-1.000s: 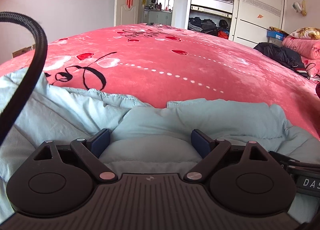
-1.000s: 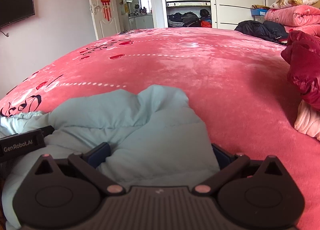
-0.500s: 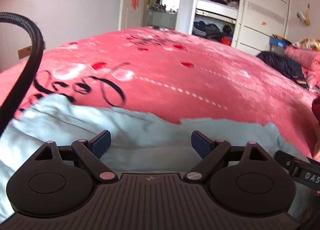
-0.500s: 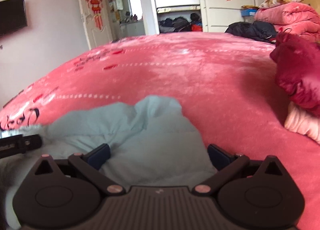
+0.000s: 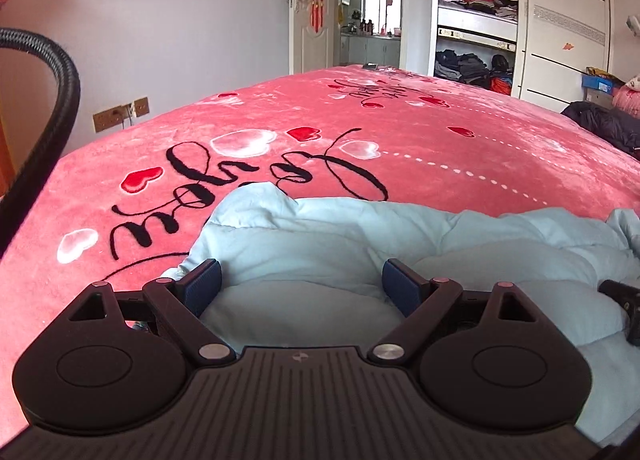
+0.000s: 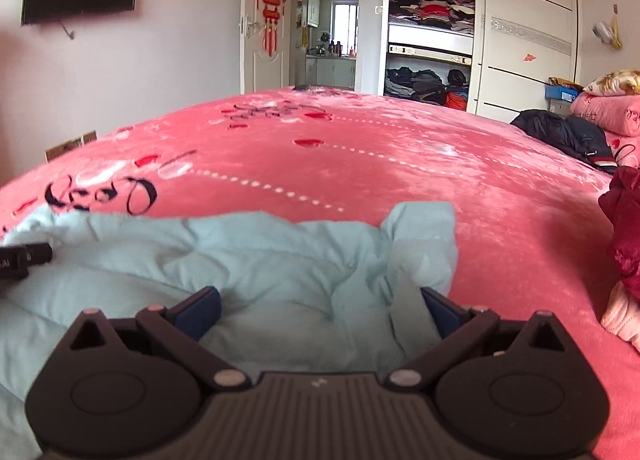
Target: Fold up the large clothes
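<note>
A pale blue padded jacket (image 5: 360,244) lies bunched on the pink bedspread (image 5: 400,140) at the near edge. My left gripper (image 5: 302,286) is open, its blue pads wide apart over the jacket's left part. My right gripper (image 6: 320,310) is open over the jacket's right part (image 6: 280,260), with a fold of fabric rising between its pads. Each gripper's body shows at the side of the other's view. Whether the pads touch the fabric is unclear.
Dark red and pale pink clothes (image 6: 624,244) lie at the bed's right side. A black garment (image 6: 568,136) and pink pillows (image 6: 608,112) lie at the far right. A black hose (image 5: 48,108) curves at left. An open wardrobe (image 6: 428,52) stands behind.
Both grippers have lifted and swung left; more bedspread and wall show. The jacket's far edge now lies flatter and wider across both views. Both grippers stay open.
</note>
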The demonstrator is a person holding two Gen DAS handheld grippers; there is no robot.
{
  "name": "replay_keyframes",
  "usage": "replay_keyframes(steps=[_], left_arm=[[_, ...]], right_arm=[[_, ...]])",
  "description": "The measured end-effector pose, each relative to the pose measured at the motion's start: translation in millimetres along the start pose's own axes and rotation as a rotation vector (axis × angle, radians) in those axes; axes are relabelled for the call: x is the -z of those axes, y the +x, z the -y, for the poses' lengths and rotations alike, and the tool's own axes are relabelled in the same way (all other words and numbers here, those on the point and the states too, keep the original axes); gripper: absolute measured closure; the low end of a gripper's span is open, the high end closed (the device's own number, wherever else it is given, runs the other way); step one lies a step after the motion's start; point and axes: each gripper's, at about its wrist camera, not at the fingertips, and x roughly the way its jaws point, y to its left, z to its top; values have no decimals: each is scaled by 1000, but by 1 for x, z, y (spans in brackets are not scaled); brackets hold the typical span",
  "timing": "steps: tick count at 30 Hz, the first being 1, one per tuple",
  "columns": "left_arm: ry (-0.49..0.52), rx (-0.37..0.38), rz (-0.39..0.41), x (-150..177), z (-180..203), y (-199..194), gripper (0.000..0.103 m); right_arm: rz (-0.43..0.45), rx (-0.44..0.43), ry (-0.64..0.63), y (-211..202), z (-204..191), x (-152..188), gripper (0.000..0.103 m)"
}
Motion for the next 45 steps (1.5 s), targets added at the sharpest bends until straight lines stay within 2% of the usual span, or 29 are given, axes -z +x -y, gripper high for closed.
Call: replay_keyframes(steps=[4,9,18,21,25,28,31,34,38,45], left_arm=[[24,4,14,10,11,4,0],[21,28,-14,15,9,15,0],[37,36,-40,7,7,30,0],[47,27,-38,6,9,30,0],[49,21,-43,1,10,26,0],[35,21,-51,-6,7,14,0],[-10,27,-47,-14,0,-5,0],[-21,34,-58,-21,-5,-27,0],[-15,46,-67,-25,-13,-57,0],[-9,50,-61,-33,-39,-106,0]], right_arm=[[-23,12,-1,10,5,3,0],[-33,13,28,16,11,10,0],[-15,9,73,13,16,19,0],[-7,-6,92,7,21,19,0],[44,28,104,-25,29,18,1],[24,47,102,-43,40,15,1],[5,72,168,-60,58,16,1],[-50,33,231,-70,71,19,1],[-110,-1,252,-85,75,27,1],[-144,-58,320,-115,77,39,1]])
